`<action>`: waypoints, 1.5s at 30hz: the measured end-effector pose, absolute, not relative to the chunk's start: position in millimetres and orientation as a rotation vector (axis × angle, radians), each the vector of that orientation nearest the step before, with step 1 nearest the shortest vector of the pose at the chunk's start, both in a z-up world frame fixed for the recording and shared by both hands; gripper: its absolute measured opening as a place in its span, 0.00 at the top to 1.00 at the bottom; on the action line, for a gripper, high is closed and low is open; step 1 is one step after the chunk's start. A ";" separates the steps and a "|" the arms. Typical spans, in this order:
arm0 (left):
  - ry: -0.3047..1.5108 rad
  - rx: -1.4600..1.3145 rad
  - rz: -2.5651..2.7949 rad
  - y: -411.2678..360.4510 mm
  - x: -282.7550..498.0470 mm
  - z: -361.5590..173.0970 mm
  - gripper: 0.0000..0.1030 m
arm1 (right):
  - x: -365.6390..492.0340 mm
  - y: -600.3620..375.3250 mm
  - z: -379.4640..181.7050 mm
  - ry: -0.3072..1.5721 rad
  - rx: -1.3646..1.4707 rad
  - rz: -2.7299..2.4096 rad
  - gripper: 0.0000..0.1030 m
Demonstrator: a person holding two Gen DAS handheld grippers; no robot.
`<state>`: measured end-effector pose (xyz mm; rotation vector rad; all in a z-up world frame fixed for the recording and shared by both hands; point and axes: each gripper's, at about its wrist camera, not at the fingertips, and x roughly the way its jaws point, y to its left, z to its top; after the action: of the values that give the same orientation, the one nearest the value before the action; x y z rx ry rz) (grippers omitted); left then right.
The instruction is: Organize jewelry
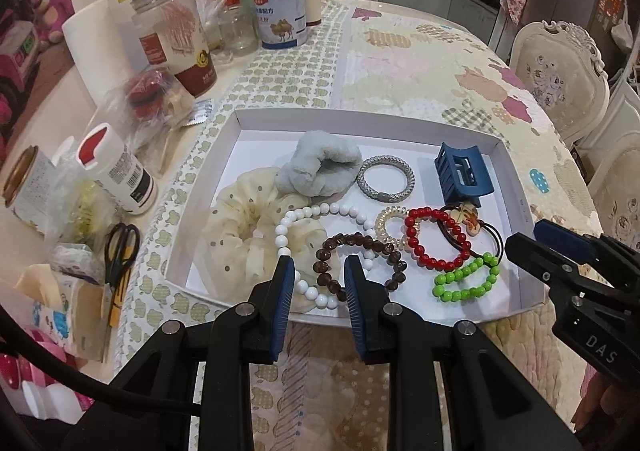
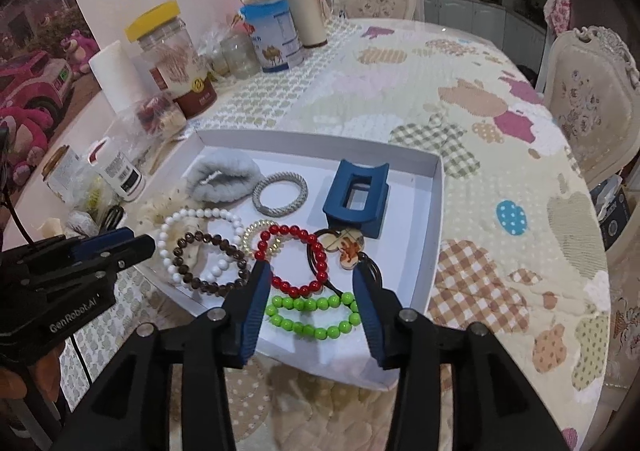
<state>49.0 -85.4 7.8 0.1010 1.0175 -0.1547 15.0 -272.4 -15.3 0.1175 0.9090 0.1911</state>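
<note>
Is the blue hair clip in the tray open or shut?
Shut. The blue hair clip stands with its teeth closed together on the white tray, gripping nothing, apart from both grippers.

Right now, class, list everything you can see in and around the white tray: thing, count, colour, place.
tray: 1, white, on quilted table
scrunchies: 2, cream and grey, tray left
hair tie: 1, grey, tray middle
claw clip: 1, blue, tray back right
bead bracelets: 4, white, brown, red, green, tray front
coil tie: 1, clear, under red beads
charm tie: 1, brown, by clip
jars, tins, bottles: several, table left
scissors: 1, black, table left
left gripper: open, over brown beads
right gripper: open, over green beads
</note>
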 end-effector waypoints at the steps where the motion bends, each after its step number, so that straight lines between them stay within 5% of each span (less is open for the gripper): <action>1: 1.012 0.103 -0.155 -85.8 47.2 10.5 0.86 | 12.2 -271.8 -12.2 0.899 0.120 0.186 0.53; 9: 0.947 0.123 -0.163 -90.7 33.5 34.3 0.86 | -7.5 -261.5 10.4 0.830 0.134 0.159 0.51; 13: 0.917 0.116 -0.171 -90.8 28.5 46.6 0.86 | -18.2 -255.8 26.5 0.785 0.133 0.149 0.39; 45: 0.807 0.129 -0.136 -86.0 -0.4 81.3 0.86 | -53.1 -247.7 53.5 0.720 0.128 0.097 0.34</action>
<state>-0.4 -86.0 81.3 0.1294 0.8066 -0.1365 -53.1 -247.7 53.5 0.1280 0.7196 0.0967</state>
